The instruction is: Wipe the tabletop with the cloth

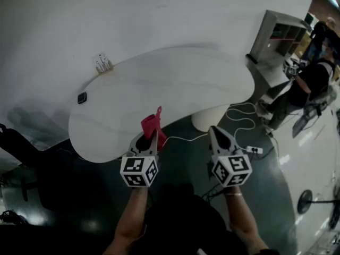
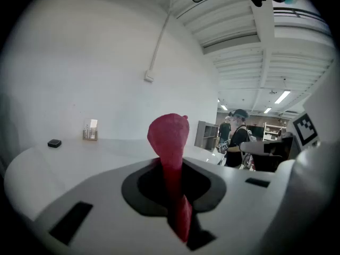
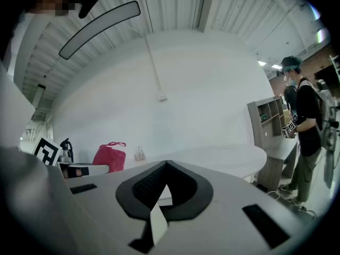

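Open-plan office or lab: shelving unit point(image 1: 277, 33), ceiling strip lights point(image 2: 282, 96), floor cables point(image 1: 241, 122).

Left gripper point(image 2: 171, 166) fills lower frame, jaws closed on red cloth point(image 2: 169, 136). Cloth pinched into narrow strip between jaws, bulging into rounded tuft above them. Beyond, white desk point(image 2: 58, 161) with curved edge. Small black object point(image 2: 54, 143) near desk's far left edge. Small clear holder point(image 2: 90, 131) at desk's far edge, against white wall. Past desk's right end, grey shelf unit point(image 2: 204, 134) and standing person point(image 2: 237, 142) in dark top and cap. Ceiling strip lights upper right.
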`<state>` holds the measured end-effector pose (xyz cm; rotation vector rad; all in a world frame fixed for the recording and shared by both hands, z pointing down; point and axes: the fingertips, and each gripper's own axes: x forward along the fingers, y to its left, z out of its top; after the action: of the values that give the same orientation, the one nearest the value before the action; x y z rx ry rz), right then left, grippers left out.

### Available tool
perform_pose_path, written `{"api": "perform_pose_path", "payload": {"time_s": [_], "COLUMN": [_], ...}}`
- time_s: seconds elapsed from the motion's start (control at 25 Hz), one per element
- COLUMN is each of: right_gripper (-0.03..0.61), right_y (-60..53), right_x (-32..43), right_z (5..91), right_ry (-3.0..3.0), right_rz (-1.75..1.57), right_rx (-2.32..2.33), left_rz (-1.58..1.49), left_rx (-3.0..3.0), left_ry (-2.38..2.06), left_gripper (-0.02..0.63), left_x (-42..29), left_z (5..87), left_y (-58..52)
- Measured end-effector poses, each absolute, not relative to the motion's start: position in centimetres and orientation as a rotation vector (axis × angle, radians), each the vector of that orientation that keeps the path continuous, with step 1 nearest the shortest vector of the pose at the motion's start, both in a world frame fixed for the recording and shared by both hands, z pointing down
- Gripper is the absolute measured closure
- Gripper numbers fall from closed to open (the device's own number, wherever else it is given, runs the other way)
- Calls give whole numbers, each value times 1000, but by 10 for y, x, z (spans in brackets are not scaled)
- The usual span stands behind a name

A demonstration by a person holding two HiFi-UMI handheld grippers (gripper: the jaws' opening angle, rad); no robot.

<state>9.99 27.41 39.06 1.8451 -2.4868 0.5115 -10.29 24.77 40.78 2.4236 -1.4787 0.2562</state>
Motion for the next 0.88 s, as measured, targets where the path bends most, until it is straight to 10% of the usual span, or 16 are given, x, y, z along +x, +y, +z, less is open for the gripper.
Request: {"api": "perform_pose_path", "payload": {"time_s": [0.88], "right_gripper": [575], "right_y": [242], "right_x": [119], "right_z": [373], "right_ry": [-2540], "right_rz": [408], "right_rx": [1823], "left_rz": [274], "left_rx": [2385], "left_ry": [-1605], "left_gripper": [568], "left_x": [-109], "left_z": [394], "left_y": [227]}}
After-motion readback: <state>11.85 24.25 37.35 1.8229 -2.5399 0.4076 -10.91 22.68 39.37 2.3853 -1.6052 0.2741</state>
